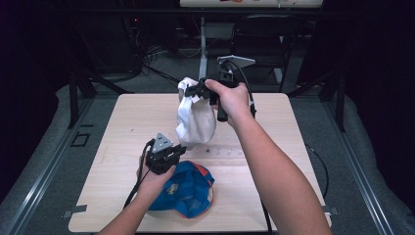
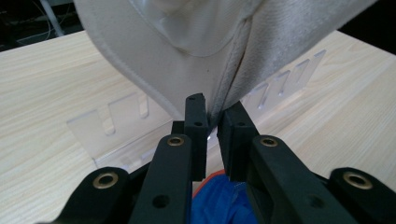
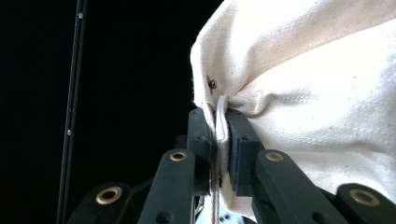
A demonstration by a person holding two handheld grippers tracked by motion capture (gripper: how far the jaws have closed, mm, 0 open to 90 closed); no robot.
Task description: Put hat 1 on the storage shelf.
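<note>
- While your right gripper (image 1: 198,90) holds a white cloth bag (image 1: 195,120) up above the far middle of the wooden table (image 1: 274,147), its jaws are clamped tight on a fold at the bag's top edge, seen close in the right gripper view (image 3: 299,107).
- Your left gripper (image 2: 212,123) has its jaws narrowed onto the bag's bottom seam (image 2: 224,100); they look pinched on it.
- A blue cap (image 1: 188,188) lies on the table just beside your left hand (image 1: 154,181), under the gripper.
- A clear slotted stand (image 2: 126,135) sits on the table behind the hanging bag.
- Judging by this, you are at the stage of stretching the bag between both grippers.
- Next, keep both pinches firm and hold the fabric taut; pulling unevenly may slip the thin seam.
</note>
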